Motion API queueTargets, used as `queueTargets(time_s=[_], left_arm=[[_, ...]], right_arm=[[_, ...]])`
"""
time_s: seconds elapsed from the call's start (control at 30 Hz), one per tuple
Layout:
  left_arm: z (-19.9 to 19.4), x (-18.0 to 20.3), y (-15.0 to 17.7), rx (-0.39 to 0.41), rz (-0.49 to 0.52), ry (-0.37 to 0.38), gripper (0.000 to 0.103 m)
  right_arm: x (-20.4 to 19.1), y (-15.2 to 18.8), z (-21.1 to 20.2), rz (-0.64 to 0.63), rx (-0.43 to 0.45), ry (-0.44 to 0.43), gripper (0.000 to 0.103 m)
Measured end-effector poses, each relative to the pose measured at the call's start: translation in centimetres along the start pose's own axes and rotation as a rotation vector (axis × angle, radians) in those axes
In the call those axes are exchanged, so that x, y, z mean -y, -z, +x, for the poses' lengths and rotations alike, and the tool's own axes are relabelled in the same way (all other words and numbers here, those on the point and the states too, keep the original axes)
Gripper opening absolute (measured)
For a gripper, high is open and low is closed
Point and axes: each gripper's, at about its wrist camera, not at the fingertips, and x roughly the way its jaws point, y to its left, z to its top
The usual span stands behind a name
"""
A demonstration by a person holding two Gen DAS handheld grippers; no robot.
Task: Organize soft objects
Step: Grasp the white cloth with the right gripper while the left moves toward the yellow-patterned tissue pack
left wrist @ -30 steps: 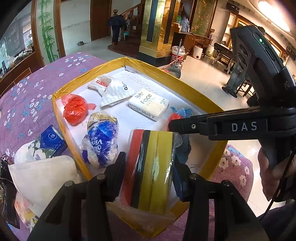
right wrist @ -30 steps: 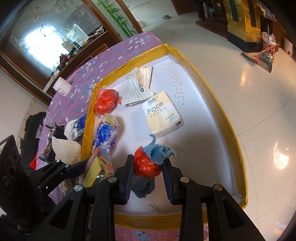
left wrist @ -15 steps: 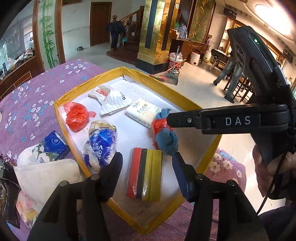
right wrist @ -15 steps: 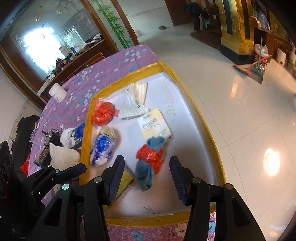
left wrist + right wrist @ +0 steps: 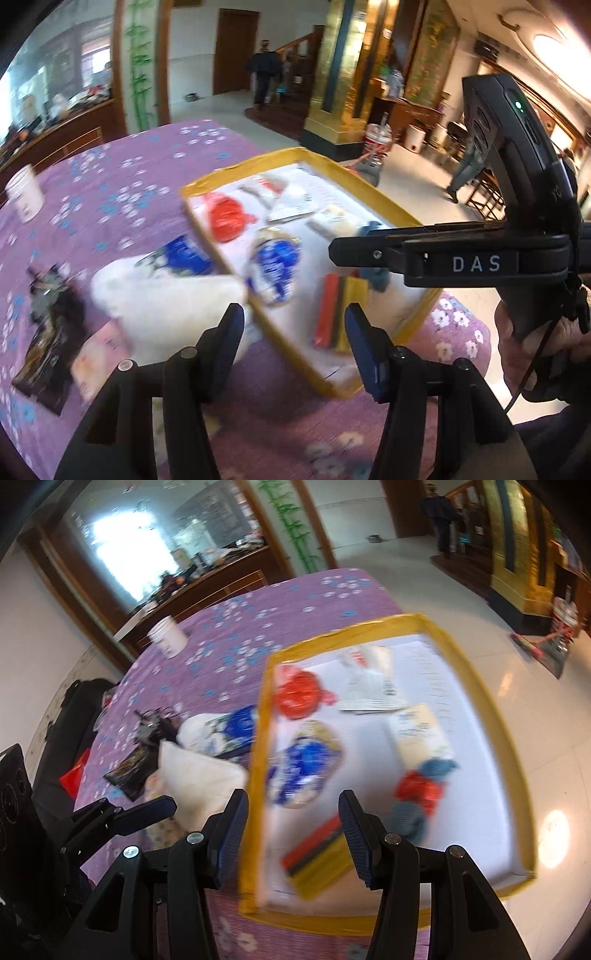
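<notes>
A yellow-rimmed white tray (image 5: pixel 258 162) (image 5: pixel 351 637) lies on the purple flowered tablecloth (image 5: pixel 147 166). In it are a striped sponge pack (image 5: pixel 334 310) (image 5: pixel 317 856), a red-and-blue cloth bundle (image 5: pixel 417 794), a blue-and-white bag (image 5: pixel 275 266), a red bag (image 5: pixel 227 218) and a tissue pack (image 5: pixel 421 734). My left gripper (image 5: pixel 293 325) hangs open and empty over the tray's near left rim. My right gripper (image 5: pixel 292 805) is open too, above the tray's front, holding nothing. Left of the tray lie a white cloth (image 5: pixel 166 299) and a blue tissue packet (image 5: pixel 188 254).
A white cup (image 5: pixel 168 635) stands far back on the cloth. Dark wrappers (image 5: pixel 51 332) and a pink packet (image 5: pixel 96 358) lie at the left edge. A black bag (image 5: pixel 74 701) sits beside the table. Shiny floor lies beyond the tray, with people walking far off.
The left gripper let go of the striped sponge pack and the right one let go of the red-and-blue bundle. Both opened, rose and drew back, swinging left toward the loose items.
</notes>
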Motion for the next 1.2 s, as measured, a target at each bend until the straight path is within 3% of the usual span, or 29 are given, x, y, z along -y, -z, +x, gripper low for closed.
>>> queueTargets(time_s=[0.23, 0.43, 0.53, 0.6, 0.7, 0.73, 0.77, 0.8, 0.87, 0.9, 1.03, 1.1, 1.2], left_arm=[[-3.9, -5.1, 2.8, 0.020, -0.119, -0.091, 0.056], [-5.9, -9.6, 6.6, -0.008, -0.259, -0.165, 0.057], [-6.9, -11.2, 8.1, -0.013, -0.312, -0.190, 0.057], [-7.6, -11.7, 8.8, -0.010, -0.329, -0.202, 0.057], [-8.3, -12.3, 9.5, -0.010, -0.346, -0.214, 0.057], [-8.5, -12.4, 9.6, -0.008, -0.349, -0.216, 0.057], [-8.6, -12.5, 9.7, -0.006, -0.349, -0.218, 0.057], [-8.7, -12.5, 9.7, -0.006, -0.349, -0.220, 0.057], [-8.8, -12.6, 9.7, -0.008, -0.348, -0.222, 0.057], [-8.7, -12.6, 9.6, -0.009, -0.350, -0.221, 0.057], [-8.1, -12.5, 9.2, -0.022, -0.350, -0.195, 0.060], [-7.5, -12.3, 8.9, -0.030, -0.354, -0.177, 0.070], [-6.3, -12.1, 8.2, -0.050, -0.377, -0.132, 0.075]], right_arm=[[-4.8, 0.3, 2.3, -0.087, -0.047, -0.058, 0.055], [-8.0, -1.2, 4.5, -0.200, -0.059, -0.055, 0.078], [-9.4, -2.3, 6.0, -0.257, -0.081, -0.055, 0.080], [-10.5, -2.3, 7.1, -0.313, -0.097, -0.050, 0.087], [-10.9, -1.4, 9.8, -0.341, -0.180, -0.032, 0.086], [-11.0, -1.0, 10.3, -0.346, -0.198, -0.037, 0.085], [-11.1, -0.5, 10.6, -0.360, -0.202, -0.026, 0.066], [-11.3, -0.1, 10.7, -0.376, -0.202, -0.005, 0.027], [-11.1, 0.1, 10.2, -0.352, -0.194, -0.016, 0.017], [-11.0, 0.0, 9.3, -0.339, -0.166, -0.024, 0.007], [-9.6, -0.8, 5.6, -0.241, -0.076, -0.109, 0.007], [-8.7, -1.2, 3.3, -0.187, 0.000, -0.175, 0.007], [-8.0, -1.2, 1.2, -0.166, 0.060, -0.183, 0.007]])
